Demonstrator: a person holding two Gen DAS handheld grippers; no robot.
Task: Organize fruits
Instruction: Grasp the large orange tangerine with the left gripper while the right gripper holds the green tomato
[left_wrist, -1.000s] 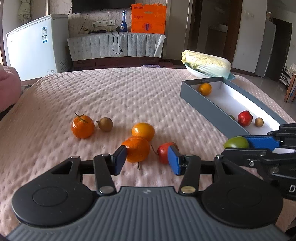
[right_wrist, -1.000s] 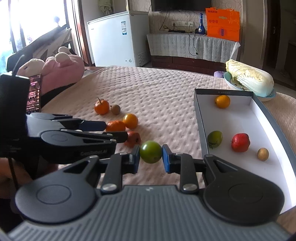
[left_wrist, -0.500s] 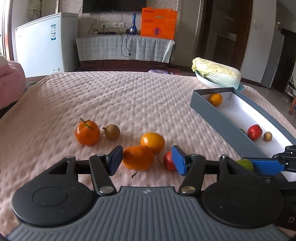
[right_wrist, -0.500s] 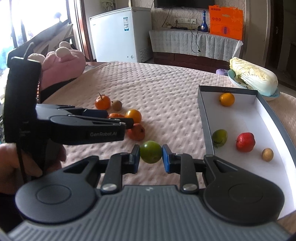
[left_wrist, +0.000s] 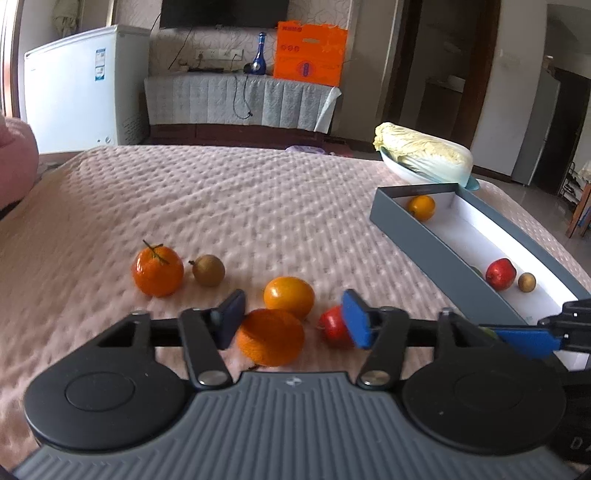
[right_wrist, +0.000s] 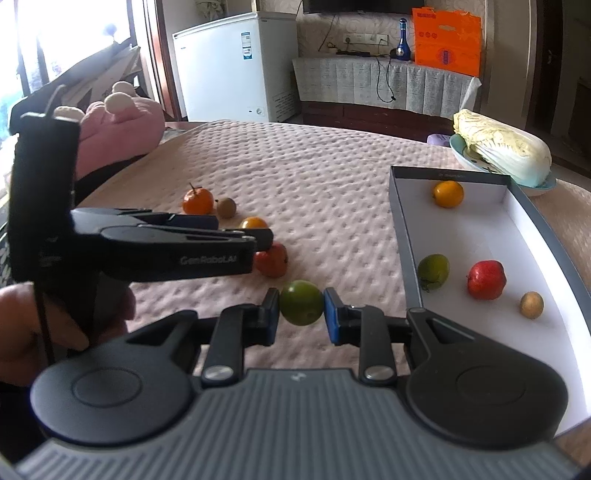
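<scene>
1. The right tongs (right_wrist: 301, 319) gripped the green fruit (right_wrist: 301, 307) just beside the grey box (right_wrist: 404, 236) — holding it firm.
2. The left tongs (left_wrist: 291, 319) stood wide around the rough orange (left_wrist: 270, 336) on the pink bedspread (left_wrist: 221, 206).
3. Best play, I judged — clear the box wall before letting go, beside the green one (right_wrist: 433, 270) already inside.

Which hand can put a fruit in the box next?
Likely the right gripper: its pads already squeeze the green fruit, right beside the grey box. The left gripper is open around an orange, farther away.
</scene>
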